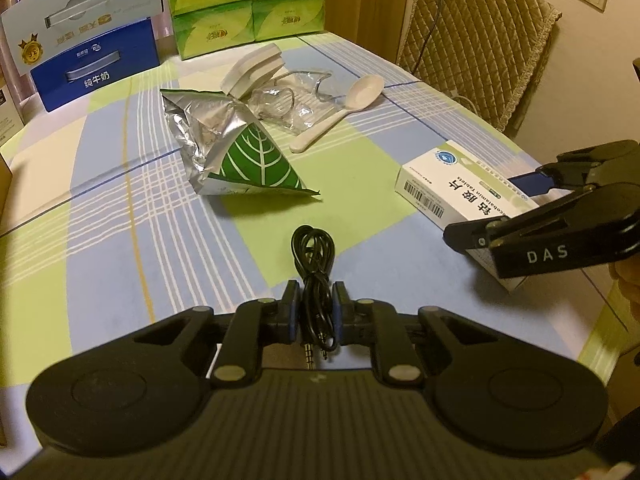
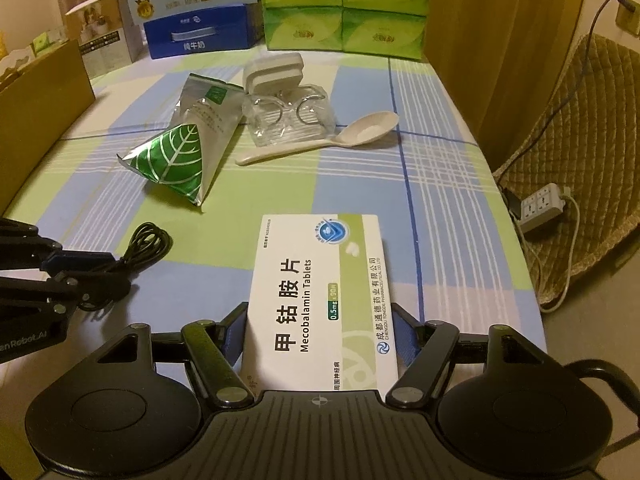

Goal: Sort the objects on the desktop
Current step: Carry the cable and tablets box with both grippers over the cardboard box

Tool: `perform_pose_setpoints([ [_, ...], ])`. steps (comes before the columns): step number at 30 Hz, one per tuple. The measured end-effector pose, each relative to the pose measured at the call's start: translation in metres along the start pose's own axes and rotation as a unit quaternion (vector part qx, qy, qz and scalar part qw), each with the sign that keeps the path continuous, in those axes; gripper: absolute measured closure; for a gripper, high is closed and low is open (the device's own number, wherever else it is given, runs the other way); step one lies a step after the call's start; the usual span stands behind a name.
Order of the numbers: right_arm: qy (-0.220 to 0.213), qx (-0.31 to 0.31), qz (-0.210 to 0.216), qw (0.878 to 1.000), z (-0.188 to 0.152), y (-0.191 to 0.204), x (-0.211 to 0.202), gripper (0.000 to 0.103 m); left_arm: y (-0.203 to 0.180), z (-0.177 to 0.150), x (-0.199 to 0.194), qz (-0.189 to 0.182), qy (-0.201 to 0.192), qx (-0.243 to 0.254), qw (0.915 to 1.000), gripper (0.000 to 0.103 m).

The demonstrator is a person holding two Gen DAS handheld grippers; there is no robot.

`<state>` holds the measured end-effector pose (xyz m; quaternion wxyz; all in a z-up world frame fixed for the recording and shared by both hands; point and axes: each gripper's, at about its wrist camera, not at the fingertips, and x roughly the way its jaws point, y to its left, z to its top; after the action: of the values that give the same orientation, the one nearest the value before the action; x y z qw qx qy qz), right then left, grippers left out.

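Observation:
My left gripper (image 1: 316, 308) is shut on a coiled black audio cable (image 1: 314, 256), low over the checked tablecloth; it also shows in the right wrist view (image 2: 146, 242). My right gripper (image 2: 320, 332) is shut on a white Mecobalamin tablet box (image 2: 320, 288), which shows in the left wrist view (image 1: 464, 184) at the right. Further back lie a silver-green foil pouch (image 1: 236, 148), a white plastic spoon (image 1: 340, 110), a clear packet with glasses (image 2: 288, 116) and a white case (image 2: 274, 74).
Green tissue packs (image 2: 344, 4) and blue and white milk cartons (image 1: 88, 32) stand at the table's far edge. A cardboard box (image 2: 36, 120) is at the left. A padded chair (image 1: 476, 36) and a power strip (image 2: 540, 208) are off the right edge.

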<state>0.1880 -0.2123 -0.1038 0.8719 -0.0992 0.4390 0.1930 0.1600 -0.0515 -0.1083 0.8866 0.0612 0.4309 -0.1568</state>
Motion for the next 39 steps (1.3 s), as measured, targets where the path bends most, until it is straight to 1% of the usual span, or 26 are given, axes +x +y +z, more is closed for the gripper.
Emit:
perform_pose_setpoints([
  [9,-0.018,-0.001,0.000,1.000,0.007,0.010,-0.021,0.035,0.005,0.000,-0.014,-0.001,-0.002,-0.011,0.9999,0.091],
  [20,-0.045,-0.008,-0.001,0.999,0.021,0.022,-0.056,0.035,0.006,0.008,-0.047,0.004,-0.024,-0.018,0.9995,0.091],
  [26,-0.067,-0.015,0.004,0.998,0.033,0.035,-0.079,0.035,0.010,0.018,-0.074,0.011,-0.045,-0.020,0.9987,0.091],
  [32,-0.091,-0.027,0.016,0.995,0.048,0.057,-0.101,0.035,0.023,0.023,-0.108,0.022,-0.071,-0.032,0.9967,0.091],
  [39,-0.115,-0.039,0.049,0.991,0.068,0.099,-0.120,0.035,0.052,0.019,-0.155,0.041,-0.098,-0.052,0.9930,0.091],
])
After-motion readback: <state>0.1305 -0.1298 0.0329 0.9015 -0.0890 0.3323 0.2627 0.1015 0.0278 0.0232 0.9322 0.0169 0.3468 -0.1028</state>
